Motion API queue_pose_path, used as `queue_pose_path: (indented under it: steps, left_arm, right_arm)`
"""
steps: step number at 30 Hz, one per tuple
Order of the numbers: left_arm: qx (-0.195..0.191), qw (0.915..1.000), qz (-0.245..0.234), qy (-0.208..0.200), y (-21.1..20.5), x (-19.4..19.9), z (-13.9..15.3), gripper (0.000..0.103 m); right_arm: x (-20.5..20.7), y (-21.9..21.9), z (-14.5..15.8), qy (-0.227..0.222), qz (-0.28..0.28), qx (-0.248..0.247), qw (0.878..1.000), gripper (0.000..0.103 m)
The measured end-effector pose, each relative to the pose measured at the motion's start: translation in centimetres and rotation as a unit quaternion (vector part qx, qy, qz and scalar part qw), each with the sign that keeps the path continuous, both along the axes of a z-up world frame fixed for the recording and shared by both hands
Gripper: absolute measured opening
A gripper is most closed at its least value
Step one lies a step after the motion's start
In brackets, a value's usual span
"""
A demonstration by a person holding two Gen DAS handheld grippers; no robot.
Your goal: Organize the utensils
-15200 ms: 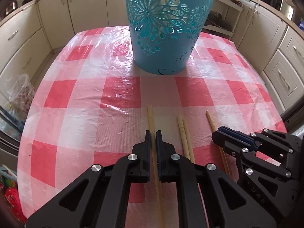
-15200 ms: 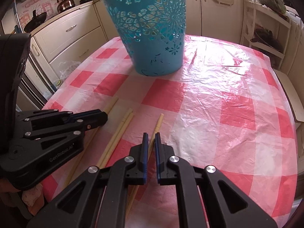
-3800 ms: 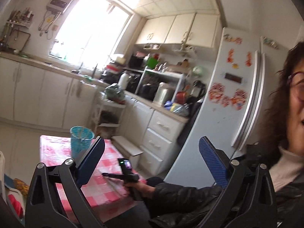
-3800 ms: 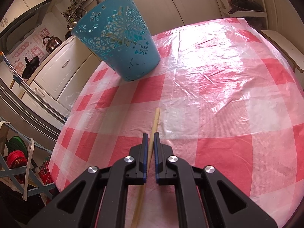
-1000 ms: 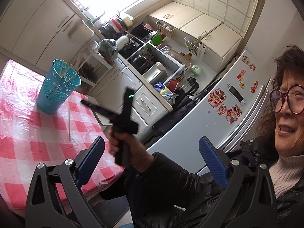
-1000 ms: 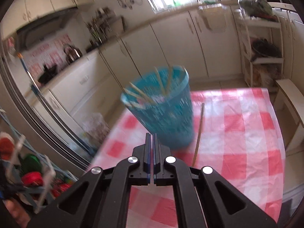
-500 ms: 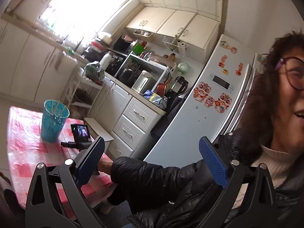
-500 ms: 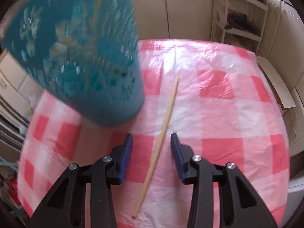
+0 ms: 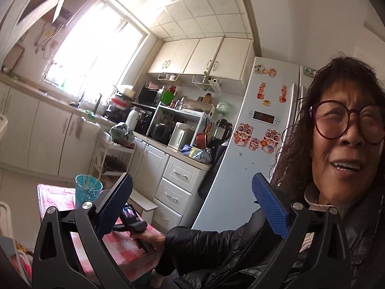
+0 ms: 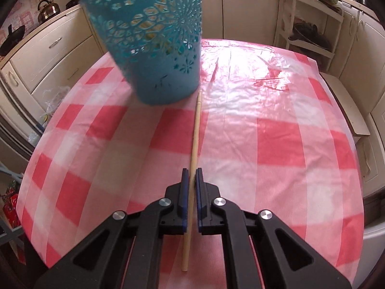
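Observation:
A single wooden chopstick (image 10: 196, 130) lies on the red-and-white checked tablecloth (image 10: 276, 144), its far end against the foot of the blue cut-out basket (image 10: 154, 48). My right gripper (image 10: 191, 172) points down at the table and is shut on the chopstick near its close end. In the left wrist view my left gripper (image 9: 192, 180) is held level in the air, wide open, with nothing between its fingers. Far beyond it stands the blue basket (image 9: 88, 191) with several chopsticks upright inside. A person's hand (image 9: 149, 238) grips the right gripper's handle over the table.
The person in a dark jacket (image 9: 240, 252) sits at the table's right edge. Cream cabinets (image 10: 48, 55) and a white shelf rack (image 10: 310, 29) stand around the table. A fridge (image 9: 259, 132) and a cluttered counter (image 9: 168, 132) fill the left wrist view.
My right gripper came down over the chopstick and closed on it; half a second ago its jaws stood apart on either side. The left gripper rose and rolled, still open.

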State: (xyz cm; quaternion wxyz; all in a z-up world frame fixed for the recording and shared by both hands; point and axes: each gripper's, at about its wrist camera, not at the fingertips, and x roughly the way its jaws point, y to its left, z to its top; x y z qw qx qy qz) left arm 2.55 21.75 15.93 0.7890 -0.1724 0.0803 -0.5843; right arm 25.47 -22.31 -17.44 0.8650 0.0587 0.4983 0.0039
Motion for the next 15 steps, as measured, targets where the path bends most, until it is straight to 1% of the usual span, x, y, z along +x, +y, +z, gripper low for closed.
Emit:
queue_pose_path:
  steps: [2, 5, 10, 12, 15]
  left_arm:
    - [0.0, 0.9999, -0.003, -0.011, 0.3, -0.5, 0.6, 0.095]
    - [0.004, 0.9996, -0.01, -0.025, 0.2, -1.3, 1.5, 0.095]
    - [0.027, 0.9991, -0.014, -0.03, -0.8, -1.7, 1.9, 0.095]
    - [0.029, 0.9989, -0.019, -0.032, -1.1, -1.9, 2.1, 0.095]
    - [0.035, 0.9984, -0.026, -0.036, -1.9, -2.1, 2.4, 0.095]
  right_arm:
    - [-0.6, 0.1, 0.0, 0.001, 0.003, -0.001, 1.0, 0.007]
    - [-0.9, 0.6, 0.0, -0.001, 0.004, -0.006, 1.0, 0.011]
    - [0.1, 1.1, -0.8, -0.011, 0.008, -0.025, 1.0, 0.011]
    - [0.0, 1.3, -0.7, -0.016, 0.007, -0.026, 1.0, 0.007]
    - [-0.5, 1.0, -0.8, -0.023, 0.004, -0.017, 1.0, 0.006]
